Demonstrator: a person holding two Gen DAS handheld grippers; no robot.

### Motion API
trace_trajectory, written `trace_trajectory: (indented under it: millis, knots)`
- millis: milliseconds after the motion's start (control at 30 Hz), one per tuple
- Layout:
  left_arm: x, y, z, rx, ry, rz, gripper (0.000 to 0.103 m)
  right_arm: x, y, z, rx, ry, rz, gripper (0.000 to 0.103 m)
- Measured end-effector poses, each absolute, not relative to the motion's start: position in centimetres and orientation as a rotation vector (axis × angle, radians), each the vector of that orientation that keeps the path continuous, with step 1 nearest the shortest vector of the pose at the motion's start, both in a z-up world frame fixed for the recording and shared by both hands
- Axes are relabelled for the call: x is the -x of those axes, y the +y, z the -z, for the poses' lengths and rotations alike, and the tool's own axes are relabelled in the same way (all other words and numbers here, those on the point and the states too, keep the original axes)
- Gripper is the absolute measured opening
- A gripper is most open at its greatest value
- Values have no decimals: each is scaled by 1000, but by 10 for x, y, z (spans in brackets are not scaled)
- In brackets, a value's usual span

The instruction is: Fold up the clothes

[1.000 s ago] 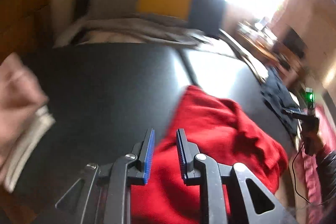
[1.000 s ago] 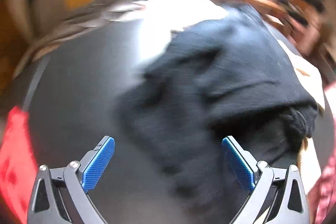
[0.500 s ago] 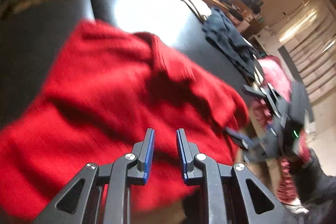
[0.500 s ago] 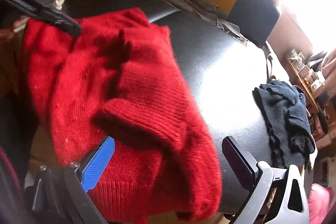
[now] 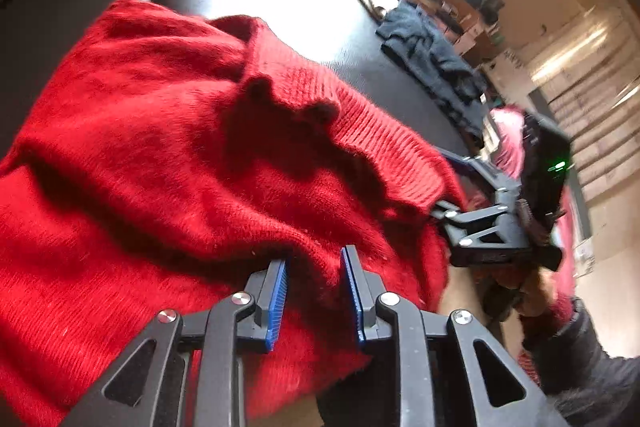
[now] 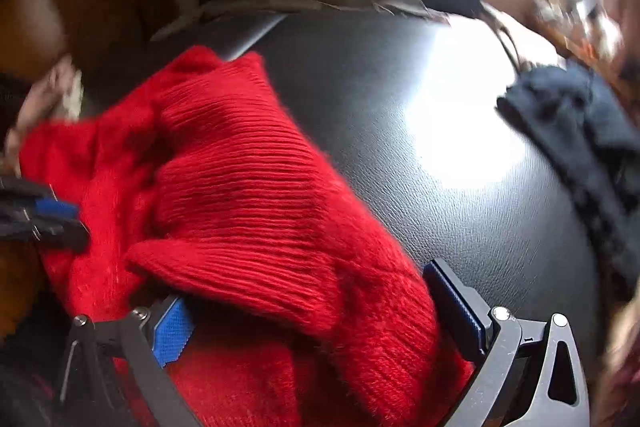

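The red sweater (image 5: 168, 147) lies crumpled over the near edge of the black worktop (image 6: 400, 155), part hanging off it. The left gripper (image 5: 314, 291) has its jaws opening, a knit fold between them, pads not pressing. The right gripper (image 6: 316, 311) stands wide, the ribbed hem bunched between its jaws, ungripped. The dark garment (image 6: 580, 131) towards the far right edge is blurred
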State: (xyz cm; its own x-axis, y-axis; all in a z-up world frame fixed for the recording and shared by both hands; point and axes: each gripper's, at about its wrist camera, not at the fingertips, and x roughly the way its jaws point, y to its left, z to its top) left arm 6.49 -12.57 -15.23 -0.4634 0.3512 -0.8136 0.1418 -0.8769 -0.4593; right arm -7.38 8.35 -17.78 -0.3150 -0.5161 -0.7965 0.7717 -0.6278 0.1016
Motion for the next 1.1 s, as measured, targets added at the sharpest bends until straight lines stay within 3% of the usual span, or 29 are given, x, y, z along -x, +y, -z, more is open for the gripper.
trace_trajectory:
  millis: [67,100,133,233,500,633,667,733,867,1100]
  knots:
    - [-61,-120,152,1542,-661,-2517,20,79,88,178,-1063,362,2021,103]
    - [-60,-117,151,1532,-613,-2544,10,78,87,179,-1057,372,2030,103]
    - [-59,-117,150,1520,-586,-2558,8,78,86,179,-1052,380,2037,103]
    - [-66,-136,138,1381,-719,-2559,5,79,82,181,-1049,389,2051,103]
    - [-124,-323,81,844,-1455,-2857,4,99,65,175,-1102,377,2131,103]
    - [-202,-412,84,689,-2007,-3037,6,116,63,180,-1178,314,2192,103]
    - [-224,-426,83,679,-2074,-3113,6,117,63,180,-1173,309,2198,103]
    - [-247,-432,76,725,-2047,-3259,15,116,62,180,-1165,320,2209,103]
    - [-252,-412,57,803,-1791,-3426,16,115,62,178,-1161,330,2229,103]
    - [-112,-294,47,1084,-842,-3263,20,80,88,129,-1002,238,2272,103]
